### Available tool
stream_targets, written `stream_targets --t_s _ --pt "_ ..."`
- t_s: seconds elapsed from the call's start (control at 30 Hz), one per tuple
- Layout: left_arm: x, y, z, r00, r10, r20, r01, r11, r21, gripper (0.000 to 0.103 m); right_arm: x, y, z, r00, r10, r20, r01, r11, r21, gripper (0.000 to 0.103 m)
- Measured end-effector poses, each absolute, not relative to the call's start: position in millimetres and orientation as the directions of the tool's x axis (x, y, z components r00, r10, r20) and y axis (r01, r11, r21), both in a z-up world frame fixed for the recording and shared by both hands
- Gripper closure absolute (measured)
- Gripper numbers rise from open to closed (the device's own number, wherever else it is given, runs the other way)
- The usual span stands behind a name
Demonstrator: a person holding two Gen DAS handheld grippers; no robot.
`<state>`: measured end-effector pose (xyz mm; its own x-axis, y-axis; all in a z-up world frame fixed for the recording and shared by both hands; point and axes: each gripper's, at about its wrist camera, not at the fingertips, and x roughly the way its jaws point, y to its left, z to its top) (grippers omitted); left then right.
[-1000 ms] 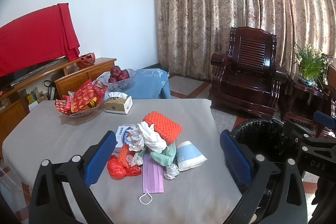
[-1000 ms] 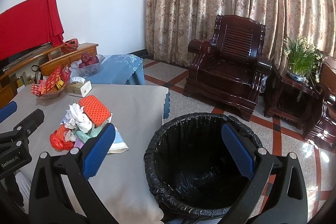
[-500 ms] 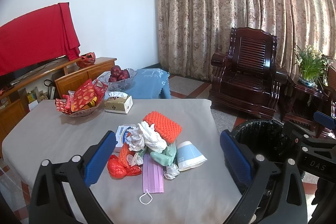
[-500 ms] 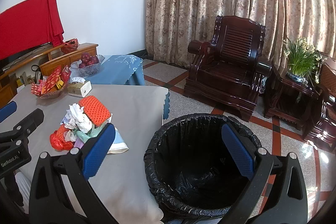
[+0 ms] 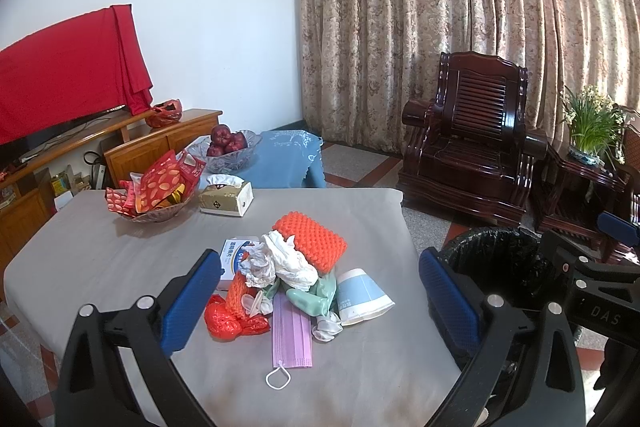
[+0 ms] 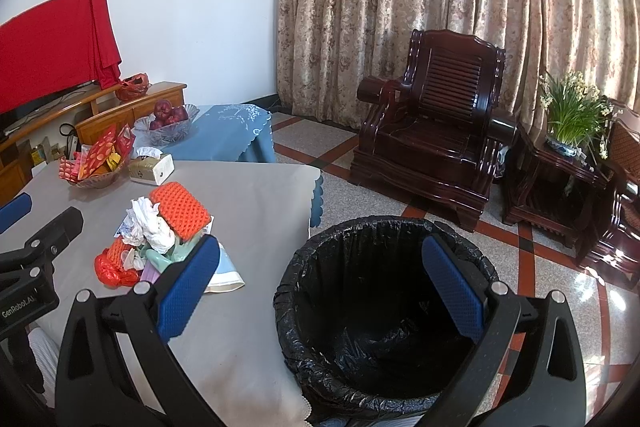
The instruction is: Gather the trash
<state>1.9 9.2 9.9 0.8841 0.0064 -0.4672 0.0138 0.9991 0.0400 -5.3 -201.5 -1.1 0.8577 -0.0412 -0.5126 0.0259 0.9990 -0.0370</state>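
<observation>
A pile of trash lies on the grey table: an orange foam net, crumpled white tissue, a purple face mask, a paper cup on its side, a red plastic bag and a small white-blue box. My left gripper is open and empty, above the table's near edge, just short of the pile. My right gripper is open and empty above the black-lined trash bin, which stands on the floor right of the table. The pile also shows in the right wrist view.
A basket of red snack packets, a tissue box and a glass bowl of red fruit stand at the far side. A dark wooden armchair, a side table with a plant and curtains are beyond.
</observation>
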Motion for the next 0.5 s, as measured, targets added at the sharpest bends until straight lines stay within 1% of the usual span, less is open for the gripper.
stream_targets --t_s 0.5 --pt "1.9 9.3 9.3 0.884 0.007 -0.467 0.013 0.999 0.039 0.006 -5.7 -201.1 -1.3 0.859 -0.04 -0.511 0.024 0.999 -0.037 0.005"
